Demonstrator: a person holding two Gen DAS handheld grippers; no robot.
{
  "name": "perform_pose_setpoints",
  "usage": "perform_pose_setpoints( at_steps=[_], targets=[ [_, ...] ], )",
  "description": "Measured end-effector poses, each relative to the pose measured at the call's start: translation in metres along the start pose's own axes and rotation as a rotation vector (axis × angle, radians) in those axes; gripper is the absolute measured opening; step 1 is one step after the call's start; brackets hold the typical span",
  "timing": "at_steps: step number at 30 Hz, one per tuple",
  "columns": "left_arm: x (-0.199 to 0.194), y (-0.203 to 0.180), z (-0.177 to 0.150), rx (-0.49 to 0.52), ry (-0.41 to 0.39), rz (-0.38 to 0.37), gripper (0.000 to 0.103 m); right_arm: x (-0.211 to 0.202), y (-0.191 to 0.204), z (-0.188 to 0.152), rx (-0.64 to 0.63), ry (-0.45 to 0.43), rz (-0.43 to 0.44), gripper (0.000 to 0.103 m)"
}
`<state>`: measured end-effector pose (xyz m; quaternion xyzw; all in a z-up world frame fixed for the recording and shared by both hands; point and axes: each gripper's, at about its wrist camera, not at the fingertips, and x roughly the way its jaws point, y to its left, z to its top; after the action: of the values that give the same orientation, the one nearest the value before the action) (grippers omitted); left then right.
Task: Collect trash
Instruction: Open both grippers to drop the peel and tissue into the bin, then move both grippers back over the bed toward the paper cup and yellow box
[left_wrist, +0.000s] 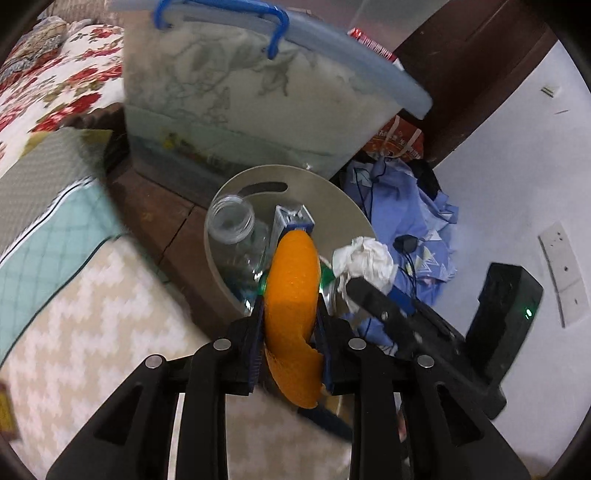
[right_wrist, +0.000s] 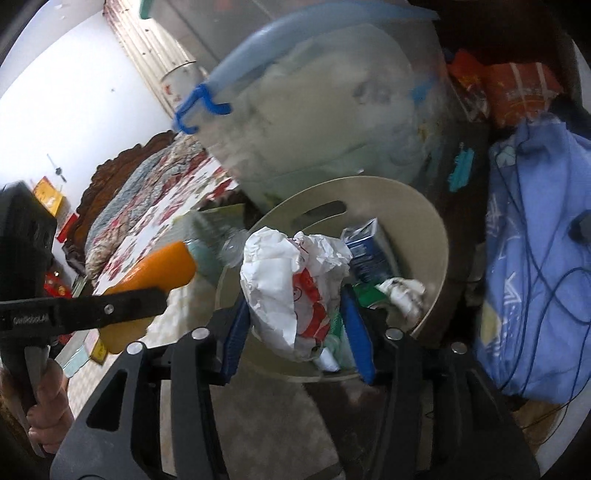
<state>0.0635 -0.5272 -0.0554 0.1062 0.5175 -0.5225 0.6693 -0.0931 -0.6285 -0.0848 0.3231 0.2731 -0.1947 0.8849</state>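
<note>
My left gripper (left_wrist: 290, 314) is shut on an orange peel (left_wrist: 293, 295) and holds it over the round beige trash bin (left_wrist: 325, 192). The bin holds a clear plastic bottle (left_wrist: 231, 219) and a blue carton (left_wrist: 293, 219). My right gripper (right_wrist: 295, 325) is shut on a crumpled white and red wrapper (right_wrist: 291, 280) above the same bin (right_wrist: 424, 229). The wrapper (left_wrist: 364, 258) and the right gripper's finger (left_wrist: 373, 299) also show in the left wrist view. The peel (right_wrist: 159, 273) and the left gripper's finger (right_wrist: 92, 310) show at the left of the right wrist view. The blue carton (right_wrist: 369, 254) lies inside the bin.
A large clear storage box with a blue lid (left_wrist: 258, 92) stands right behind the bin. Blue cloth with cables (left_wrist: 413, 218) lies to the right. A bed with a floral cover (left_wrist: 55, 85) is at the left. A black device (left_wrist: 509, 314) stands by the white wall.
</note>
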Motion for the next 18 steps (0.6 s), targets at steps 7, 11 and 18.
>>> perform_pose_setpoints(
  at_steps=[7, 11, 18],
  targets=[
    [0.021, -0.002, 0.016, -0.023, 0.004, 0.028, 0.047, -0.006, -0.011, 0.003, 0.043, -0.056, -0.037, 0.071],
    [-0.002, -0.001, 0.002, 0.003, -0.039, 0.074, 0.047, -0.018, -0.01, -0.004, 0.081, -0.073, -0.013, 0.071],
    [-0.054, 0.011, -0.05, 0.058, -0.139, 0.269, 0.048, -0.045, 0.023, -0.027, 0.089, -0.086, 0.057, 0.071]
  ],
)
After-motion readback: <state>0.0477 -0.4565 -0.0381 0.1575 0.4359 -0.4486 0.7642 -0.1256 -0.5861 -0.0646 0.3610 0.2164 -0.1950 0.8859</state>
